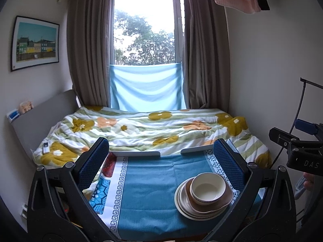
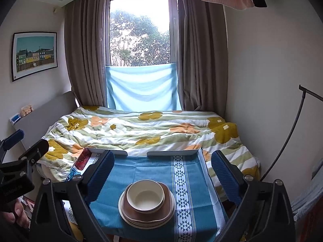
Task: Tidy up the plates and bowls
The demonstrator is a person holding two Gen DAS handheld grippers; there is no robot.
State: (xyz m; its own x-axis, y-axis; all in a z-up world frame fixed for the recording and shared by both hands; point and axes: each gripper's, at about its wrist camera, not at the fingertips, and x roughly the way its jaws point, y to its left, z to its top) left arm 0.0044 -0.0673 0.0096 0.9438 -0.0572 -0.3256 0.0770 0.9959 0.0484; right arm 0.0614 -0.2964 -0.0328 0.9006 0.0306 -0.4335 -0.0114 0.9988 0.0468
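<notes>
Right wrist view, round cream bowl (image 2: 145, 198) atop brown squarish plate (image 2: 148, 209), both ribbed-padded grippers gaping wide, empty

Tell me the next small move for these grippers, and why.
Probably lower the right gripper toward the cream bowl. It sits topmost on the stack, nested on a brown plate over cream plates, and lies centred between the open right fingers. The left gripper is also open and empty, with the stack off to its right.

A cream round bowl (image 2: 145, 196) sits in a brown squarish dish (image 2: 167, 205) on cream plates (image 2: 121, 203). The teal cloth (image 2: 141, 167) carries white geometric borders. The bed's white quilt (image 2: 141, 129) shows mustard and orange flowers.
</notes>
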